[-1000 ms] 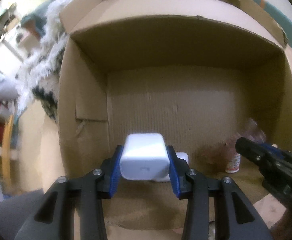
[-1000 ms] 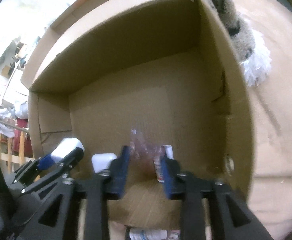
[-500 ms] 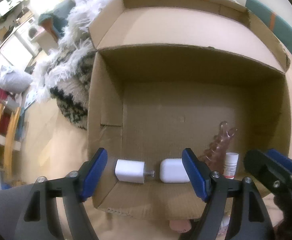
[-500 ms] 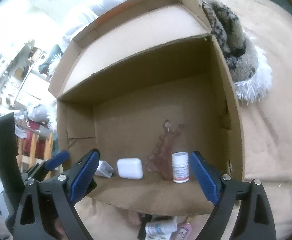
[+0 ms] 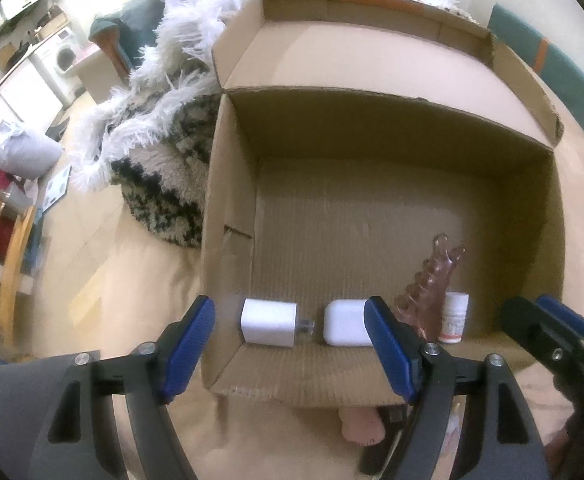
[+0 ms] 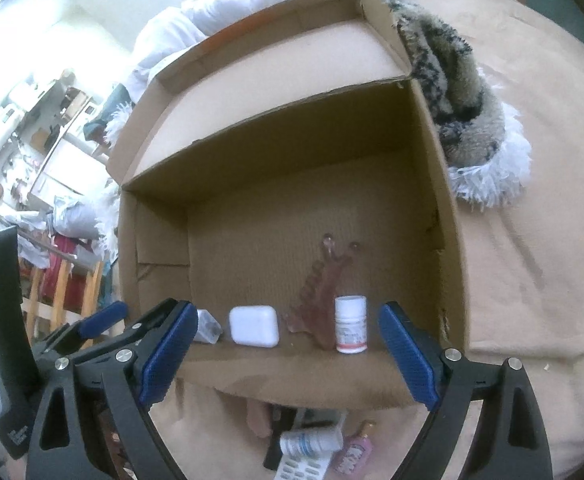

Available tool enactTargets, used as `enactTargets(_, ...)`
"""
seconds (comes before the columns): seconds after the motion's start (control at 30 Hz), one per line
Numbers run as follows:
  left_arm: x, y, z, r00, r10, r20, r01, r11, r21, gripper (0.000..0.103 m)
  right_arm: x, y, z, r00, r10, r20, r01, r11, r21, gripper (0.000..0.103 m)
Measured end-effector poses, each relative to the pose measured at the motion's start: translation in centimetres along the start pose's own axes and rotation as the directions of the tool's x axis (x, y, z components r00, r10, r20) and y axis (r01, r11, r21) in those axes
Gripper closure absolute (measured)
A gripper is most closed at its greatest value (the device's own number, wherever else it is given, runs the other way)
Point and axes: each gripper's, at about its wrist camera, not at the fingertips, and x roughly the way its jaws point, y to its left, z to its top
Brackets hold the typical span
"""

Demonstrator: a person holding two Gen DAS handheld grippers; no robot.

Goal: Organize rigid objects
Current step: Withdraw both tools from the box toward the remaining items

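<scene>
An open cardboard box (image 5: 228, 184) (image 6: 447, 240) lies on a beige cover. Along its near inner wall stand in a row a white charger plug (image 5: 268, 322) (image 6: 208, 326), a white earbud case (image 5: 345, 323) (image 6: 254, 325), a pink translucent hair claw (image 5: 431, 284) (image 6: 319, 292) and a small white pill bottle (image 5: 455, 317) (image 6: 350, 324). My left gripper (image 5: 292, 344) hangs open above the plug and case, holding nothing. Over the case, the claw and the bottle my right gripper (image 6: 286, 350) is wide open and empty; its tip (image 5: 547, 340) shows at the right of the left wrist view.
Loose items lie on the cover in front of the box: a white tube (image 6: 311, 440), a blister pack (image 6: 299, 468), a pink bottle (image 6: 355, 448) and a pink object (image 5: 361, 426). A shaggy blanket (image 5: 152, 140) (image 6: 475, 120) borders the box. Wooden chairs (image 5: 0, 248) stand at left.
Both grippers let go inside the box and opened: the left released the charger plug, the right the claw and bottle. Both have since drawn up and back from the box.
</scene>
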Motion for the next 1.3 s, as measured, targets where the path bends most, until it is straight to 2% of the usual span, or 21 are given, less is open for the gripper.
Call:
enactTargets(0.47, -2.4, 1.5, -3.4, 0.998, -0.05, 0.047, 0.048, 0.998, 0.048, 0.028, -2.7, -0.5, -4.1, 1.0, 0.02, 0.003, -0.02, 1.0, 0.005, 0.005)
enactTargets(0.77, -1.6, 3.5, -6.8, 0.997, -0.079, 0.0, 0.079, 0.997, 0.027, 0.028, -3.2, -1.9, -6.9, 0.999, -0.038, -0.005, 0.038, 0.998, 0.054, 0.005)
enactTargets(0.9, -0.9, 3.2, -8.3, 0.998, -0.07, -0.005, 0.07, 0.995, 0.064, 0.028, -3.0, -2.2, -7.6, 0.998, -0.056, -0.014, 0.057, 0.997, 0.058, 0.005)
enactTargets(1.07, 0.1, 3.6, -9.0, 0.996, -0.086, -0.01, 0.087, 0.994, 0.062, 0.028, -2.7, -2.8, -8.3, 0.995, -0.097, -0.02, 0.098, 0.994, 0.055, 0.005)
enactTargets(1.3, 1.1, 4.4, -9.3, 0.994, -0.1, -0.04, 0.101, 0.995, 0.01, 0.028, -1.7, -3.1, -8.9, 0.995, -0.087, -0.057, 0.091, 0.993, 0.081, 0.005)
